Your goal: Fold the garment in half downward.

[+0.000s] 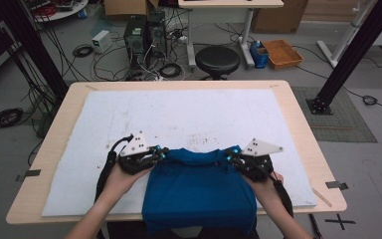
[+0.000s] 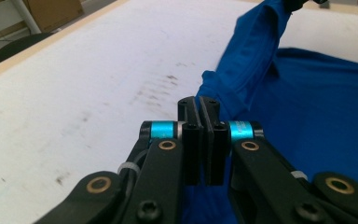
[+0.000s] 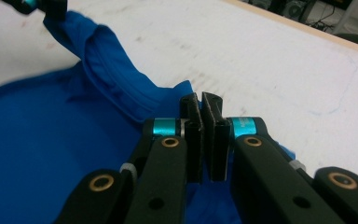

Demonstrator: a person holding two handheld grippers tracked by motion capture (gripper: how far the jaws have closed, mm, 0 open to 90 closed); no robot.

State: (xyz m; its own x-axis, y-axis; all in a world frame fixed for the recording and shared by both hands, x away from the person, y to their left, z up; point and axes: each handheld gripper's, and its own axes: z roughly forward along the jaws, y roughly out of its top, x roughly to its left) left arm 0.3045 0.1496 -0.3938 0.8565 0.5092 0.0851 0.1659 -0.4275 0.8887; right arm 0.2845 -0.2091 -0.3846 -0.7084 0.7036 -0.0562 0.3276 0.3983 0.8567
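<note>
A blue garment (image 1: pixel 199 186) lies on the near part of the white mat, and its lower part hangs over the table's front edge. My left gripper (image 1: pixel 161 153) is shut on the garment's top left corner, my right gripper (image 1: pixel 230 155) on its top right corner. Between them the top edge is stretched and lifted a little. In the left gripper view the pads (image 2: pixel 199 105) are pressed together on a fold of blue cloth (image 2: pixel 261 60) that runs up toward the other gripper. The right gripper view has its pads (image 3: pixel 201 101) pinching the cloth (image 3: pixel 51 140) the same way.
The white mat (image 1: pixel 179 114) covers most of a light wooden table (image 1: pixel 298 124). Beyond the far edge stand a black stool (image 1: pixel 217 59), computer boxes and loose cables on the floor. Black frame posts rise at both sides.
</note>
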